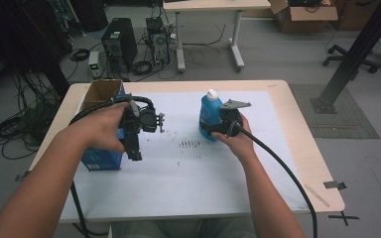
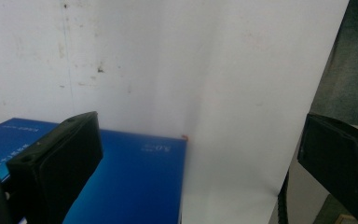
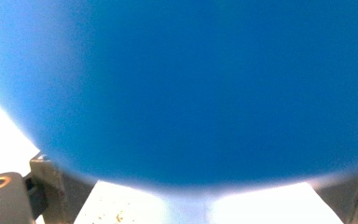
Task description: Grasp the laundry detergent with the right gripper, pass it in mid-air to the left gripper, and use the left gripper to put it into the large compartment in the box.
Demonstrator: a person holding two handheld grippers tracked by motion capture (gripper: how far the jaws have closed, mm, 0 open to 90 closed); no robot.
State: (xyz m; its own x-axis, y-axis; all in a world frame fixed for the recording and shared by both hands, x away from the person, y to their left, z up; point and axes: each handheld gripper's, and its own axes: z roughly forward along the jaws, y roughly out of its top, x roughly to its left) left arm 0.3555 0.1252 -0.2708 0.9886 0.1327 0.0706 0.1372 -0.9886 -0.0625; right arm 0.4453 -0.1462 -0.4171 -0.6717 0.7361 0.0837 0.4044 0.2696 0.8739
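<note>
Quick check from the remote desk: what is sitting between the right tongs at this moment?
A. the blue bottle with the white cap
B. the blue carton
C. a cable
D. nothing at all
A: in the high view the right tongs are set against the upright blue bottle, and its blue body sits close up in the right gripper view.

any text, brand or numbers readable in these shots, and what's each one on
None can be read.
Blue box: pale print on its top face in the left gripper view, too blurred to quote.
Blue box in the high view: white marks on its front, too small.
Blue bottle: no label legible.
</note>
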